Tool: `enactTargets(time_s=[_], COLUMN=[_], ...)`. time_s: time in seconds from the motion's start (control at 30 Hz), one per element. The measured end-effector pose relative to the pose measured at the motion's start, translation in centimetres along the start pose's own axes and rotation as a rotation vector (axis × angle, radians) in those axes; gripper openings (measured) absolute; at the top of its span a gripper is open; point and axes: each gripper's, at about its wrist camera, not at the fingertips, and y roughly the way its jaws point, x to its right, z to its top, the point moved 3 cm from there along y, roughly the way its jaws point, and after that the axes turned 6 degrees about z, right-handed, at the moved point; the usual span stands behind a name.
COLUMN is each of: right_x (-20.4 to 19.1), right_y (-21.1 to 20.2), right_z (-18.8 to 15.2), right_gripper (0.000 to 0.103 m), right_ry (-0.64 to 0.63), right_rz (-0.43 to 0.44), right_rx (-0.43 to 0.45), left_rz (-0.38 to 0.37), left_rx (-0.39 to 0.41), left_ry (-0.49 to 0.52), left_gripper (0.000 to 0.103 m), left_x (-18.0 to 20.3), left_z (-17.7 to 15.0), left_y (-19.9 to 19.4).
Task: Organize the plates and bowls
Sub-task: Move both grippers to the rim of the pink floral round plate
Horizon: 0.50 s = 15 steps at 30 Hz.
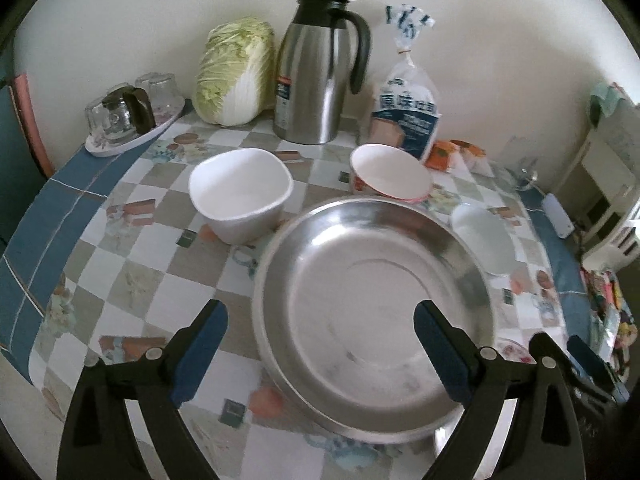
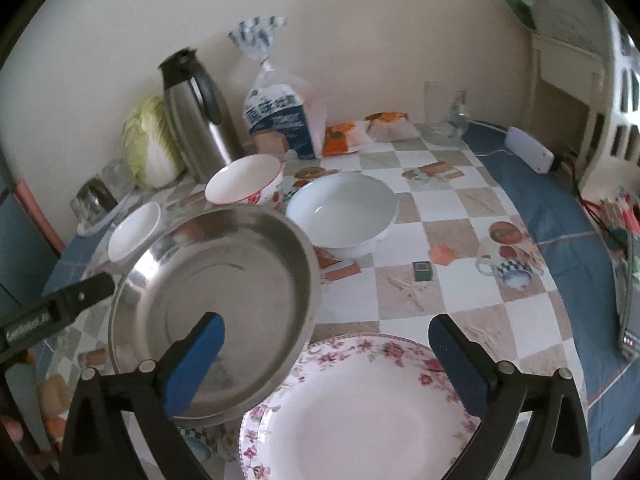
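Right wrist view — steel pan [image 2: 216, 312] overlaps floral plate [image 2: 356, 408]; both hand-held grippers wide open, empty.

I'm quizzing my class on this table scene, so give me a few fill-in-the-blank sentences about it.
1. The big steel pan partly overlaps the ____ plate.
2. The cabbage stands beside the steel ____.
3. The bowl with the red pattern holds ____.
4. The right gripper has its fingers ____.

Missing: floral; jug; nothing; open

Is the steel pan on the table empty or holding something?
Empty. The steel pan shows only its bare, shiny bottom in both wrist views, and it sits upright on the table.
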Motion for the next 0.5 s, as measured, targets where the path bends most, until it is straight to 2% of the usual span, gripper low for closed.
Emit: enactTargets(time_s=[0.13, 0.33, 0.5], right_x=[1.7, 4.9, 8.0], right_y=[-1.1, -2.8, -3.1], right_z=[-0.3, -1.0, -2.3], right_gripper=[0.103, 0.103, 0.103], right_ry=[0.05, 0.118, 0.188], right_rz=[-0.005, -0.056, -0.112], right_rx=[-0.003, 0.0, -0.069], left_rz=[-0.061, -0.134, -0.193], left_rx=[-0.02, -0.046, -0.115], left_ry=[0.033, 0.116, 0.167], left_gripper=[0.095, 0.095, 0.095], left_x=[1.8, 5.1, 7.8], left_z=[-1.2, -3.3, -5.4], left_y=[-0.9, -2.1, -2.3])
